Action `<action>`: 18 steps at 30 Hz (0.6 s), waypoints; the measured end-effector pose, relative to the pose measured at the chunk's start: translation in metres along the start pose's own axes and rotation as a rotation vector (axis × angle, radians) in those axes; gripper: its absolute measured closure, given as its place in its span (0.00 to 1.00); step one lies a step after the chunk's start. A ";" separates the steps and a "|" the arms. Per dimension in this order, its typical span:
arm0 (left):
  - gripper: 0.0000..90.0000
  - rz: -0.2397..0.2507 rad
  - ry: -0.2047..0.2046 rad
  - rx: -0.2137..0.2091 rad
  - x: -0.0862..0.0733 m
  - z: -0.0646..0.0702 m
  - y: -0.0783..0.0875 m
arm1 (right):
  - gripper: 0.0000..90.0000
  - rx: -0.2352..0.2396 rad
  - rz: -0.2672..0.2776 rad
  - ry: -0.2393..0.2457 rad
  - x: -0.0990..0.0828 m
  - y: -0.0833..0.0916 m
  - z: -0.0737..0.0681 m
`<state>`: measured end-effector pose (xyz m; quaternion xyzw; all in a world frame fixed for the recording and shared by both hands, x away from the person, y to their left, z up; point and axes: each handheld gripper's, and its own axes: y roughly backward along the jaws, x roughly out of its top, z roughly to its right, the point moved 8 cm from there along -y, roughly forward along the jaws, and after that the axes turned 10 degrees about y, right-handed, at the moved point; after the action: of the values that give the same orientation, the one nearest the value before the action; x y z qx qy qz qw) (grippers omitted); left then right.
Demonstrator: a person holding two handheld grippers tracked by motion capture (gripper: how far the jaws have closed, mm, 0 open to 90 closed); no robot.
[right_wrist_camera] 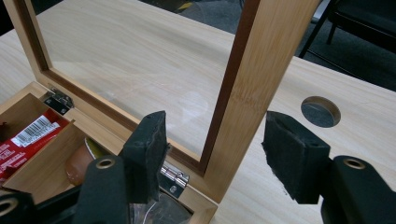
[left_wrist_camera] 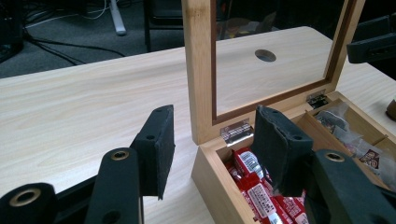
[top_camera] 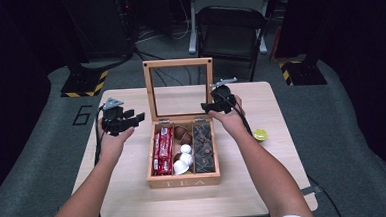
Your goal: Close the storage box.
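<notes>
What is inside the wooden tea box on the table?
The wooden tea box has three compartments: red packets on the left, white and brown capsules in the middle, dark sachets on the right. What lies beneath these top layers is covered.

Room: dim, far part in near darkness; grey carpet (top_camera: 43,161) under a pale wood table (top_camera: 130,192) with a round hole (right_wrist_camera: 320,111) in its top. Far side: black folding chair (top_camera: 231,29), cables (top_camera: 152,38) on the floor, dark stands with yellow-black striped bases (top_camera: 85,84) left and right. Floor marking "6" (top_camera: 82,115) at left.
</notes>
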<state>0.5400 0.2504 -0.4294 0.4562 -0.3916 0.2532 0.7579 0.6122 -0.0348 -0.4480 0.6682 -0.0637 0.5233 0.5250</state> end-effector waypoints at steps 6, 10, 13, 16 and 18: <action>0.54 -0.005 -0.003 -0.001 0.000 0.000 0.000 | 0.44 0.003 -0.003 0.006 0.001 -0.003 0.002; 0.54 -0.002 -0.004 -0.001 0.000 0.001 0.000 | 0.43 0.006 -0.005 -0.005 0.002 -0.005 0.001; 0.54 -0.004 -0.003 0.001 0.000 0.000 0.001 | 0.43 0.013 -0.004 -0.005 0.002 -0.007 0.001; 0.54 -0.004 -0.002 0.000 0.000 -0.001 0.002 | 0.43 0.014 -0.004 0.005 0.002 -0.008 0.002; 0.54 -0.003 -0.001 0.001 0.000 -0.001 0.002 | 0.41 0.021 -0.006 -0.009 0.002 -0.009 0.001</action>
<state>0.5389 0.2521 -0.4289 0.4573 -0.3912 0.2521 0.7578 0.6196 -0.0301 -0.4521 0.6760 -0.0586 0.5196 0.5192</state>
